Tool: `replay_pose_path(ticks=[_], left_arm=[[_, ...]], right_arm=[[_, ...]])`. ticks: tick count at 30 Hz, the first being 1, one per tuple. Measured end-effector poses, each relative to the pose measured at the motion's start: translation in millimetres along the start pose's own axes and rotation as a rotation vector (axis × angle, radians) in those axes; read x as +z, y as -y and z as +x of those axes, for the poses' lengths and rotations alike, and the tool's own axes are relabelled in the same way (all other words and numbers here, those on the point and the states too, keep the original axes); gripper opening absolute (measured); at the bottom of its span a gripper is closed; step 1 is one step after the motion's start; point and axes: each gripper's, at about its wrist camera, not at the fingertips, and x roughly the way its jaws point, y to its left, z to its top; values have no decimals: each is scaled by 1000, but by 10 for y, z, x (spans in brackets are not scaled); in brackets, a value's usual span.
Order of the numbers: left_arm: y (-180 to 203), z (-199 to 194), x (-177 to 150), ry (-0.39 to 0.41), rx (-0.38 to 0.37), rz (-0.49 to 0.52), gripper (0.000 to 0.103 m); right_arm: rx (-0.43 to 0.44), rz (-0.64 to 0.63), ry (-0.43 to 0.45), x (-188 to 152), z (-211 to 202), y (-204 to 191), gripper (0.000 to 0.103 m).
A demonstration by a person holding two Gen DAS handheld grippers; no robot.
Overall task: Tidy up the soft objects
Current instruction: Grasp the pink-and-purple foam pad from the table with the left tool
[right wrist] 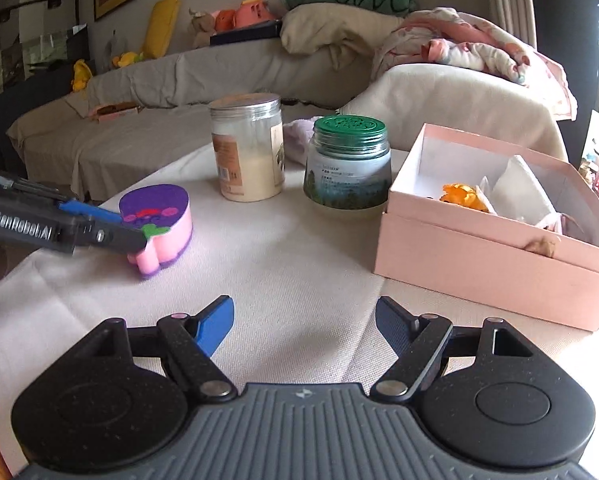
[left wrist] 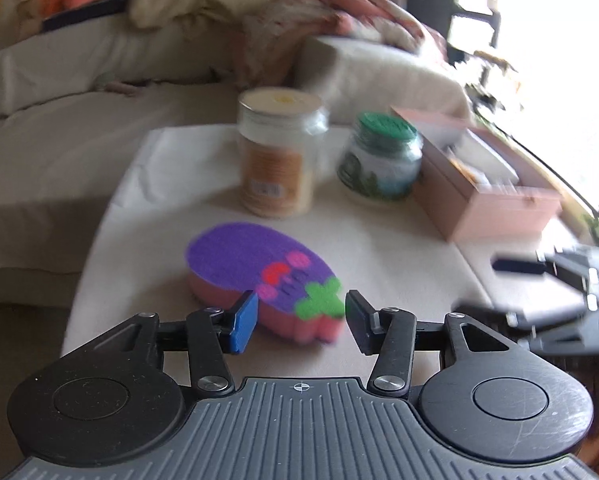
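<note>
Eggplant-shaped sponge (left wrist: 259, 280) is seen lying on the white tablecloth (right wrist: 299, 264), bracketed but not yet clamped by the spread left gripper (left wrist: 299, 320), while the right gripper (right wrist: 303, 322) is held wide and empty, so transfer to the partly filled pink box (right wrist: 495, 256) is judged undone

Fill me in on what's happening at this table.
The left gripper is open with its fingers on either side of the stem end of the purple-and-pink eggplant sponge, not clamped yet. The right gripper hangs open and empty over the white cloth. The open pink box sits nearby.
</note>
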Motion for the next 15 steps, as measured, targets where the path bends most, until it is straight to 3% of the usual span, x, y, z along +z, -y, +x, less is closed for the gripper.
replay_pose_path(ticks=[4,10,12,15], left_arm=[[-192,-43,6,53,61,-143,53],[-636,117,30,41,48,-476,53],[-669,223,62,32,39,-510,53],[-576,367,169,30,12,-466,53]], right_arm=[[3,23,-9,10,10,38,79],[11,50,-12,-5,-4,69,78],[14,53,-12,-5,-7,79,78],[17,55,-6,-7,-14,85,78]])
